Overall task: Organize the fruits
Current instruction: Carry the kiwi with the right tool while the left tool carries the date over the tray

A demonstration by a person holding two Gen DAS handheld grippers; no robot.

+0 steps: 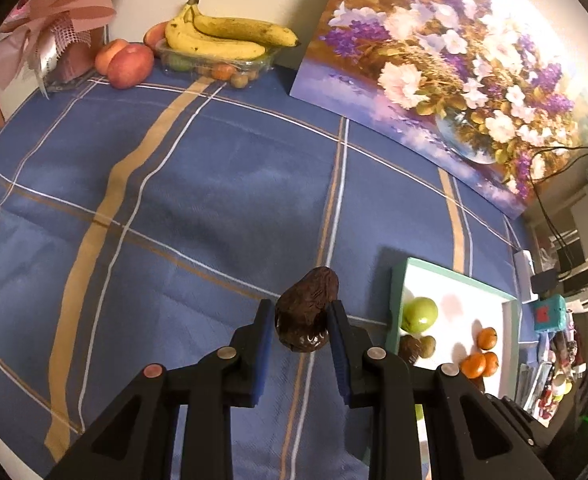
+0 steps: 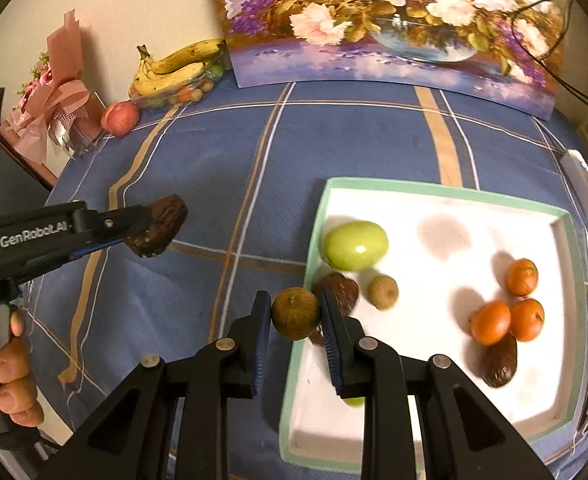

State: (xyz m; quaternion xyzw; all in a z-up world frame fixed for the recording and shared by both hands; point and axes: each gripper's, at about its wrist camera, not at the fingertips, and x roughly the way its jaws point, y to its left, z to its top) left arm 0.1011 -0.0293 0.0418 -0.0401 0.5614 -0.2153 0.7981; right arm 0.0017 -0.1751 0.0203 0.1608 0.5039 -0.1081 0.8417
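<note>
the left claw (image 1: 301,316) was closed on a dark brown wrinkled date-like fruit (image 1: 306,309), held in the air above the blue plaid tablecloth (image 1: 197,184) covering the table. the right claw (image 2: 296,312) was clamped on a small round brown fruit (image 2: 296,313), held just at the left rim of the white tray with a mint-green edge (image 2: 446,194). inside the tray lay a green round fruit (image 2: 356,245), a second small brown round fruit (image 2: 382,291), three small orange fruits (image 2: 508,318) and two more dark wrinkled fruits, one near the left rim, one beside the oranges. far back against the wall sat a clear plastic punnet (image 1: 213,60) with yellow bananas (image 1: 221,38) on top and red apples (image 1: 127,65) beside it. a flower painting (image 1: 446,72) leaned on the wall.
</note>
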